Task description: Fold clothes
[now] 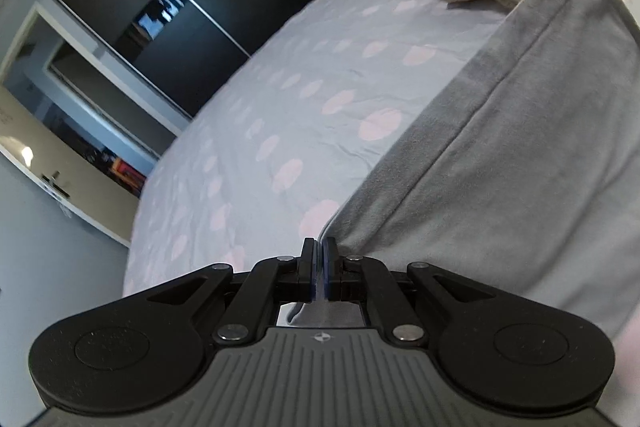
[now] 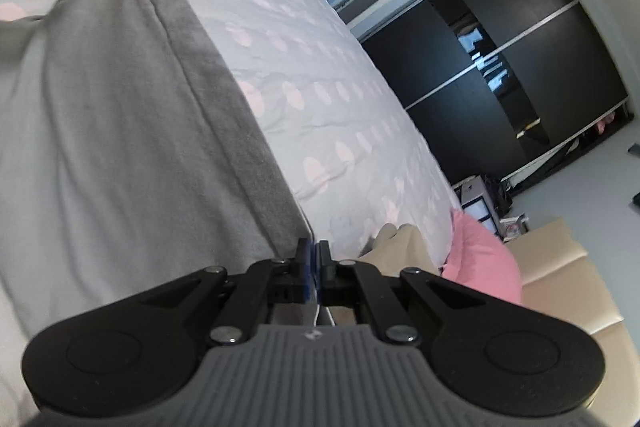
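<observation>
Left gripper (image 1: 319,247) clenched on one corner of grey garment (image 1: 500,131), right gripper (image 2: 313,251) pinching the other corner. Stretched between both, above dotted bedsheet (image 1: 280,99), toward twelve o'clock.

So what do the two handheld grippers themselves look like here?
Both match: the left gripper and right gripper have matte black linkage arms with silver rivets, round black end lobes, blue-faced finger pads and a ribbed grey body with a small emblem. No cables, hands or sleeves show.
</observation>
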### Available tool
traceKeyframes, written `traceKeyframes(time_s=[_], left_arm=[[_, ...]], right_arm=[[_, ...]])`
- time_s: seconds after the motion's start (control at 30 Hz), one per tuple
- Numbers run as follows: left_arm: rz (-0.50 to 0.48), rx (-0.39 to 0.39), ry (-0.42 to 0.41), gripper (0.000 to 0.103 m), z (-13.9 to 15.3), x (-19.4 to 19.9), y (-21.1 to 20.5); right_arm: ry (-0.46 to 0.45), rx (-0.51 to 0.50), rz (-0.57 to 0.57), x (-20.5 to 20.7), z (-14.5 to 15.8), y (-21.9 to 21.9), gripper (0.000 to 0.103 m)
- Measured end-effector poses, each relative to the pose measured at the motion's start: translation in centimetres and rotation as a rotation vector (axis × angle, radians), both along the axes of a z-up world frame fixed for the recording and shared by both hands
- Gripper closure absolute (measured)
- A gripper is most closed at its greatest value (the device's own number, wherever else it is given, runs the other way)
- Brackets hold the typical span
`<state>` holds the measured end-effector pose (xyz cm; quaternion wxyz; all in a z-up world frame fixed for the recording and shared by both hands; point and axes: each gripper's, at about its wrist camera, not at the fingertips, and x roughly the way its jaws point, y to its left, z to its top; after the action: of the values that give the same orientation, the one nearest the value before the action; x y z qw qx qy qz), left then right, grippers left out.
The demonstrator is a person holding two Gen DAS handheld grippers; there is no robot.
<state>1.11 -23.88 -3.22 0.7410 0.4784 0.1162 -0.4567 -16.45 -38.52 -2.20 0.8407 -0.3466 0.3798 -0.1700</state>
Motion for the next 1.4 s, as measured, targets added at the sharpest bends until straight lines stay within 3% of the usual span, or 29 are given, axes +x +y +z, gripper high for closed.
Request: traceKeyframes(time_s=[0.2, 0.63, 0.97, 1.2, 1.3, 1.4], left_arm=[[0.029, 0.053, 0.015, 0.102, -2.9, 3.0, -3.3], [0.071, 0.031, 0.056, 0.102, -4.8, 6.9, -7.8], [0.09, 0.081, 0.07, 0.102, -7.8, 8.2, -9.6], [0.115, 0.066, 0.089, 0.102, -8.9, 8.4, -9.8], [0.128, 0.053, 0.116, 0.1, -8.3, 8.6, -9.4], [0.14, 0.022, 0.136, 0.083, -6.9, 8.8, -8.5]], right_arm=[[0.029, 0.051, -0.046, 3.8, -2.1, -2.1, 0.101], [0.041, 0.187, -0.167, 10.8, -4.4, -7.9, 0.101], [0.042, 0.251, -0.215, 12.6, -7.4, -9.9, 0.101], [0.031, 0.281, -0.241, 13.5, -8.9, -10.5, 0.1], [0.017, 0.297, -0.25, 13.1, -8.7, -10.7, 0.096], [-0.021, 0.352, -0.282, 12.4, -7.4, -11.5, 0.096]])
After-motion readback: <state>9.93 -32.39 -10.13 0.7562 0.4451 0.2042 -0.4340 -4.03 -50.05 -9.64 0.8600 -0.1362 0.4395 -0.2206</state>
